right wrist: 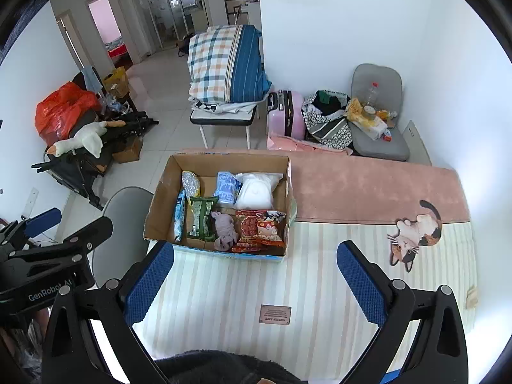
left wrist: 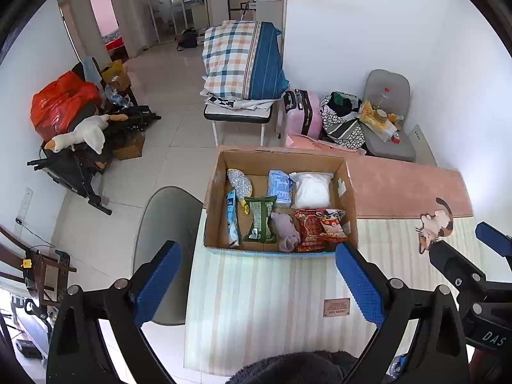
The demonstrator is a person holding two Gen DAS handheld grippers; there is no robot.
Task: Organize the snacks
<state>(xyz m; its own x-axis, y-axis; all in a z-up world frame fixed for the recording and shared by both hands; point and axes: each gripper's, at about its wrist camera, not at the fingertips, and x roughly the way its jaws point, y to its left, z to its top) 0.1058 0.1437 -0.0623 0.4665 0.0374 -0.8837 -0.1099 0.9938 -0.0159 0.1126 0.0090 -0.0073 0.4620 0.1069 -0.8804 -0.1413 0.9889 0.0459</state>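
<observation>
Snacks (left wrist: 289, 211) in cardboard box (left wrist: 347, 192)

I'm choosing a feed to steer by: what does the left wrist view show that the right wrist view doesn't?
Only the left wrist view: the right claw at its right edge, and a dark wooden chair at lower left.

Only the right wrist view: the left claw at its left edge, and the whole cat print unobstructed.

Both: the cardboard box with the green packet, red packets and white bag inside; both claws open and empty.
</observation>
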